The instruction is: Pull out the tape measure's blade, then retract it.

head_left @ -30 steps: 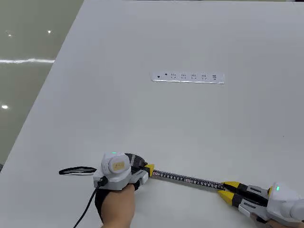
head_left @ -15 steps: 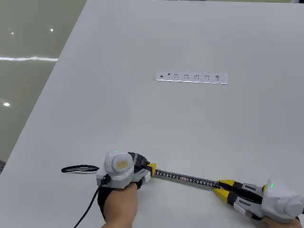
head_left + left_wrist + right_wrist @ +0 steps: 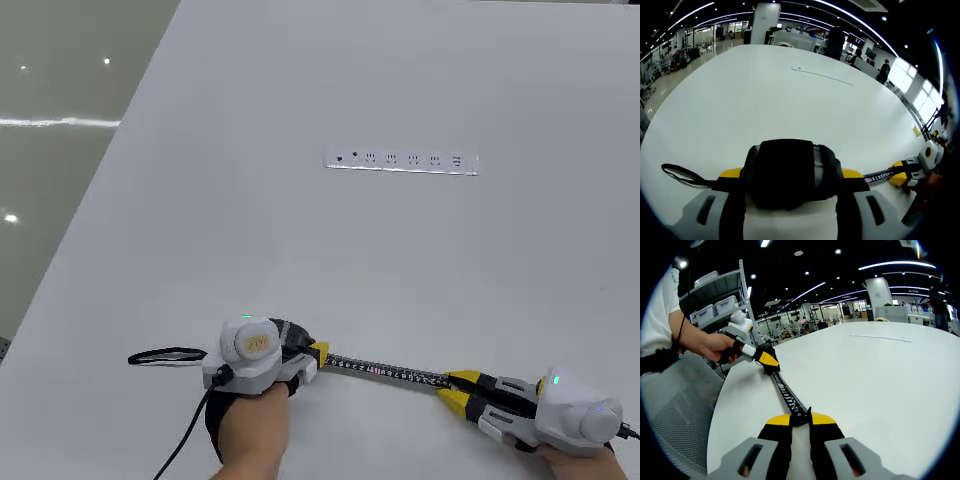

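The black tape measure case (image 3: 789, 172) sits clamped between the yellow-tipped fingers (image 3: 730, 173) of my left gripper (image 3: 312, 357), low on the white table (image 3: 380, 260). Its wrist strap (image 3: 165, 356) trails to the left. The dark, numbered blade (image 3: 385, 371) stretches from the case to my right gripper (image 3: 452, 391), which is shut on the blade's end. In the right gripper view the blade (image 3: 786, 395) runs away from the pinching fingers (image 3: 777, 420) to the case (image 3: 767, 358) held by the left gripper (image 3: 766, 359). In the left gripper view the right gripper (image 3: 896, 172) holds the blade (image 3: 881, 175) at the far right.
A white power strip (image 3: 402, 161) lies flat at mid-table, far from both grippers. The table's left edge drops to a glossy floor (image 3: 60, 110). A grey mesh chair (image 3: 675, 410) and shelving (image 3: 720, 300) stand off the table's near side.
My right gripper has slid left toward the case with the blade end in it, so the exposed blade is shorter. The left gripper and case stay put.
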`<state>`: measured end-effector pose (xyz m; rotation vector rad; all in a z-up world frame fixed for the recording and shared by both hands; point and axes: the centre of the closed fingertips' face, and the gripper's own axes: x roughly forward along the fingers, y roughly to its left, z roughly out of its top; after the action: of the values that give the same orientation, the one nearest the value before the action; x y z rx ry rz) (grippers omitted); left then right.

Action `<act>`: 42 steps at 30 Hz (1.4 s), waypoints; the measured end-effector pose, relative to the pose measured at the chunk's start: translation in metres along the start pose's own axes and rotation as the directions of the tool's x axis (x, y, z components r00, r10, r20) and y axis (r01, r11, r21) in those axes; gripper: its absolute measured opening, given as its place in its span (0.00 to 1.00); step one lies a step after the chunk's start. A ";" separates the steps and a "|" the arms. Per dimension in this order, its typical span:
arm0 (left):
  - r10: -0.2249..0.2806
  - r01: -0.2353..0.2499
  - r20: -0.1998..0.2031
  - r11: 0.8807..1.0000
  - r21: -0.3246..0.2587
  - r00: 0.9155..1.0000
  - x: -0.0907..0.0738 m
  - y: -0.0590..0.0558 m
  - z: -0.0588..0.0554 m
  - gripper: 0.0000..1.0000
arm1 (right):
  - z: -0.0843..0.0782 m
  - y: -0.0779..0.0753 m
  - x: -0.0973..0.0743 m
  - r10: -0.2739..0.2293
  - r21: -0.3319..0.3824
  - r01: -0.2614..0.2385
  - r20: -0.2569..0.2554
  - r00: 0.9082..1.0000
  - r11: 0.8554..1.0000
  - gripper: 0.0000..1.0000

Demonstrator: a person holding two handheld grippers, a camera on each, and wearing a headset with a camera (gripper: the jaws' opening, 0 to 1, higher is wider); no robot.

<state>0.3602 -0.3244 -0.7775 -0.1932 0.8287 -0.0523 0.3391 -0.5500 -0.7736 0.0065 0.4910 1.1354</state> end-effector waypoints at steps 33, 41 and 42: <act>-0.002 0.002 -0.001 1.000 -0.008 1.000 0.000 0.000 0.000 0.71 | 0.010 0.018 0.041 0.067 -0.012 -0.067 -0.015 0.998 0.998 0.11; 0.000 0.000 -0.001 1.000 -0.009 1.000 0.000 0.000 0.000 0.71 | 0.012 0.022 0.048 0.075 -0.015 -0.075 -0.016 0.997 0.997 0.11; 0.001 -0.001 -0.001 1.000 -0.010 1.000 0.000 0.000 0.000 0.71 | 0.012 0.022 0.049 0.076 -0.015 -0.076 -0.017 0.997 0.997 0.11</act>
<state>0.3598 -0.3244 -0.7775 -0.2026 0.8300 -0.0475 0.3401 -0.4952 -0.7753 0.0027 0.4996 1.2148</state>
